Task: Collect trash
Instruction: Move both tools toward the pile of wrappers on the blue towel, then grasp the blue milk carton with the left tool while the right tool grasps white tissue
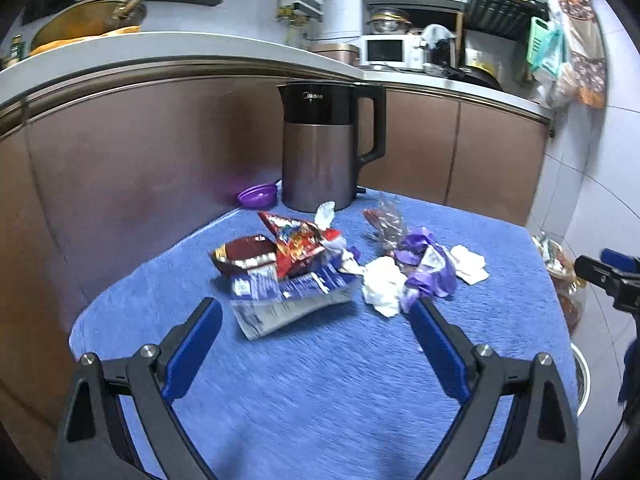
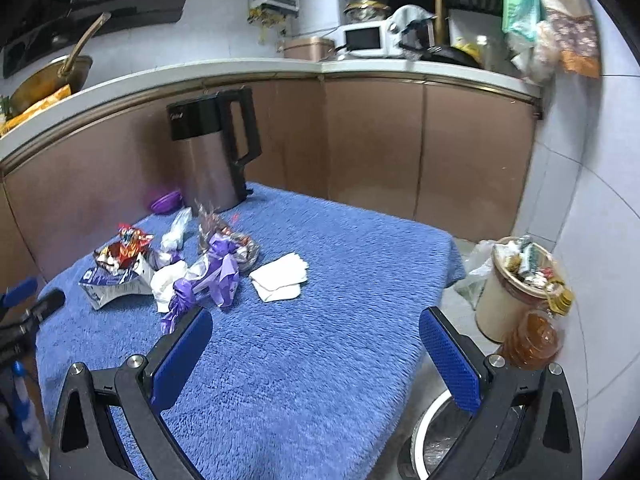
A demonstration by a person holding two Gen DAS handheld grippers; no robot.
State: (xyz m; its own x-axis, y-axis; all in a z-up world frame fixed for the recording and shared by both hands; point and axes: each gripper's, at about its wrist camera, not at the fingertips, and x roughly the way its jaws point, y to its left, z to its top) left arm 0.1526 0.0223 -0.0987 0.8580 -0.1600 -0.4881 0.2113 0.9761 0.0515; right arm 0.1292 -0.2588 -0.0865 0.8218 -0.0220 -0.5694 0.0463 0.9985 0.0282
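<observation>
Cabinets (image 2: 372, 140): brown fronts under a white counter, behind the table.
Table (image 1: 320, 380): covered in a blue fleecy cloth; near half bare.
Kettle (image 1: 324, 148): upright at the far edge of the table, handle to the right in the left wrist view.
Bin (image 2: 516, 284): on the floor past the table's right corner, full to the rim with wrappers; an amber jar (image 2: 534, 340) stands just beside it.
Left gripper (image 1: 316, 312): above the near part of the table, jaws wide apart, nothing between them; its right fingertip is close to the purple wrapper.
Right gripper (image 2: 316, 320): above the table's right part, jaws wide apart, empty; its right finger is over the table edge.
Trash: one loose heap in the middle-left of the table, in front of the kettle.
Blue-white bag (image 1: 288, 300): flattened, nearest piece in the left wrist view.
Red bags (image 1: 280, 250): two crumpled snack bags, lying on the blue-white bag's far side.
Purple wrapper (image 1: 426, 268): crumpled, right of the red bags.
White tissue (image 1: 382, 284): crumpled, touching the purple wrapper.
Folded tissue (image 2: 280, 278): flat, just right of the heap.
Clear wrapper (image 1: 384, 220): crinkled, behind the purple wrapper.
Purple lid (image 1: 258, 195): left of the kettle's base.
</observation>
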